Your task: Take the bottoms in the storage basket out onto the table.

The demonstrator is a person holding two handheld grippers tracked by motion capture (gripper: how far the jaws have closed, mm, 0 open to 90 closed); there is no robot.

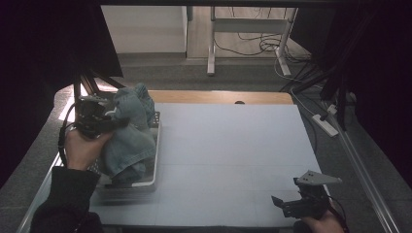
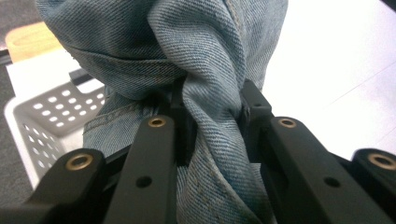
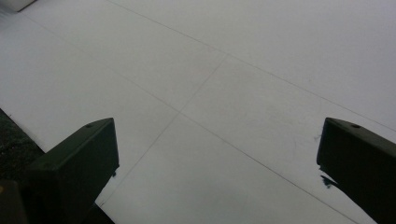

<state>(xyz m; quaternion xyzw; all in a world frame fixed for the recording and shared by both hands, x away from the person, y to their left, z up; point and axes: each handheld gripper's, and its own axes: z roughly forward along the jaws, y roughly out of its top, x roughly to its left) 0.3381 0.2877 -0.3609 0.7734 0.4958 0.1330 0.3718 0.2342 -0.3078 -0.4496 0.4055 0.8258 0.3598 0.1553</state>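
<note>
A bundle of blue denim jeans (image 1: 130,131) hangs over a white perforated basket (image 1: 156,145) at the table's left edge. My left gripper (image 1: 116,121) is shut on a gathered fold of the jeans (image 2: 212,112), and the cloth is bunched tight between its two black jaws. The basket's wall (image 2: 32,126) shows below and left of the cloth. My right gripper (image 1: 286,201) rests low near the table's front right corner. Its jaws stand wide apart over the bare white table top (image 3: 210,93), with nothing between them.
The white table top (image 1: 233,155) stretches from the basket to the right edge. A wooden strip (image 1: 218,96) runs along the far edge. Table legs and cables (image 1: 262,43) lie on the floor beyond, and a power strip (image 1: 324,124) sits off the right side.
</note>
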